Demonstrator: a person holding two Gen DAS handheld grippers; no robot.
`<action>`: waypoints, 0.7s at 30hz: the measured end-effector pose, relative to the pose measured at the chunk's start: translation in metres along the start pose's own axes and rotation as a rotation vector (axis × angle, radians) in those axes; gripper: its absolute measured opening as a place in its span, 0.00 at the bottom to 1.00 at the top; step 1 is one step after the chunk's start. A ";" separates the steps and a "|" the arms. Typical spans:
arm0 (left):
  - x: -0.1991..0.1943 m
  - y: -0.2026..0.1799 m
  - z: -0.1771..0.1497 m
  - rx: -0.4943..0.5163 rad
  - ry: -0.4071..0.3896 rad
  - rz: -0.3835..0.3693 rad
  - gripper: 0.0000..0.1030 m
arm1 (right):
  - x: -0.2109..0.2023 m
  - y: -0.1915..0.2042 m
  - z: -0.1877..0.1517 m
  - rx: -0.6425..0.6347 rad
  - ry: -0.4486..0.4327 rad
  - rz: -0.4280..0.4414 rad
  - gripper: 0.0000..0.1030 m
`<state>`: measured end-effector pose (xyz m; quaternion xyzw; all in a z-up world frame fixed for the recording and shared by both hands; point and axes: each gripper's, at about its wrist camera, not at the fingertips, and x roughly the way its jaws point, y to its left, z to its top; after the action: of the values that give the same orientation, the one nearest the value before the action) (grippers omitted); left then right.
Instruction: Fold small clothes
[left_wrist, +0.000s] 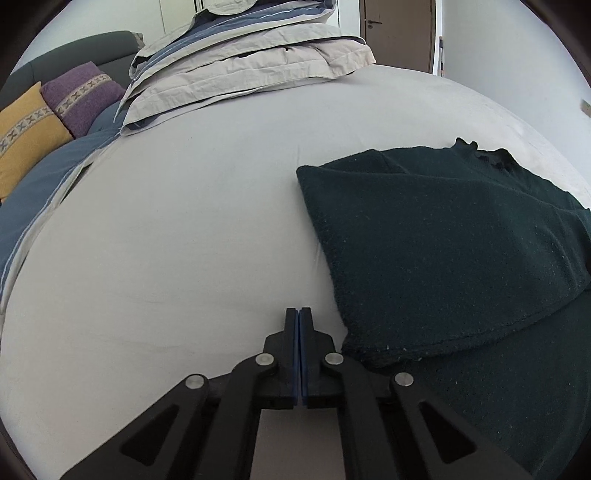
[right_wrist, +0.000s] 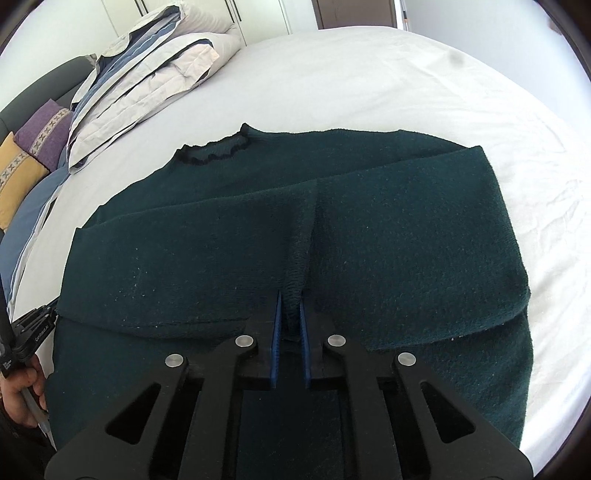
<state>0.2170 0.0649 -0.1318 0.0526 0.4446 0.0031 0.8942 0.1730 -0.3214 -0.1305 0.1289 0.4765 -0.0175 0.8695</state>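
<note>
A dark green knit sweater (right_wrist: 406, 240) lies flat on the white bed sheet (right_wrist: 369, 74), collar (right_wrist: 218, 151) toward the far left and both sleeves folded across its front. My right gripper (right_wrist: 291, 295) is shut on a raised ridge of knit where the two sleeve ends meet. In the left wrist view the same sweater (left_wrist: 443, 240) lies to the right. My left gripper (left_wrist: 299, 312) hovers over bare sheet (left_wrist: 184, 221) just off the sweater's left edge, jaws pressed together with nothing between them. The right wrist view shows that left gripper (right_wrist: 33, 332) at its left edge, held by a hand (right_wrist: 18, 391).
A stack of folded beige and blue bedding (left_wrist: 240, 66) sits at the far side of the bed. A purple cushion (left_wrist: 81, 96) and a yellow cushion (left_wrist: 26, 136) lean on a dark headboard at the left. A brown door (left_wrist: 399, 29) stands beyond the bed.
</note>
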 end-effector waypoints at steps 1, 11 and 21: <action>0.001 -0.002 0.000 0.004 -0.005 0.004 0.01 | 0.003 -0.003 0.000 0.006 -0.001 0.009 0.07; -0.055 0.007 0.011 -0.076 -0.150 -0.019 0.06 | -0.017 -0.021 -0.005 0.079 -0.093 0.066 0.15; -0.109 0.006 -0.049 -0.076 -0.112 -0.167 0.72 | -0.052 -0.038 -0.014 0.116 -0.142 0.023 0.70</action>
<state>0.1126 0.0695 -0.0735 -0.0184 0.3962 -0.0573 0.9162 0.1267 -0.3599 -0.1024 0.1831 0.4104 -0.0444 0.8922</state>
